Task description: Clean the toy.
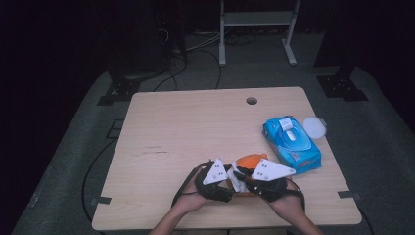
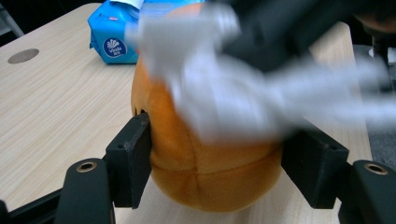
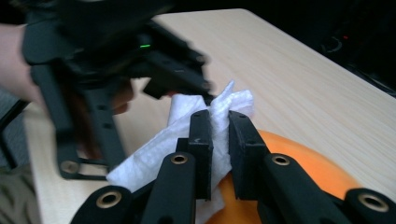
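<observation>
Black jaws of my left gripper [image 2: 215, 163] fill the bottom of the left gripper view, spread wide and pressed against both sides of the orange plush [image 2: 205, 158], which stands on the table [image 2: 56, 107]. So my left tongs are clamped on the plush, one pad on each flank. A white tissue [image 2: 219, 93] smears across the top of the plush in that view, blurred, with the dark body of the other gripper above it.

From the right gripper view, my right gripper [image 3: 219, 140] has its jaws nearly together with the tissue [image 3: 224, 109] pinched between them; the sheet stands up above the pads and trails down and left of them. The plush [image 3: 289, 186] sits just under and right of these jaws. Beyond the plush I see my left gripper [image 3: 107, 79], blurred.

On the high view, the plush [image 1: 250, 161] sits near the table's front edge, right of centre, with the left gripper [image 1: 222, 178] touching its left side and the right gripper [image 1: 254, 176] on its right side. Both hands come in behind them: left hand [image 1: 193, 198], right hand [image 1: 286, 200]. A blue wipes pack [image 1: 292, 143] lies just right of the plush, apart from it. A round white lid [image 1: 314, 127] rests farther right of the plush, touching the pack's far corner. A cable hole [image 1: 251, 101] sits well beyond the plush near the table's [image 1: 186, 127] far edge.
</observation>
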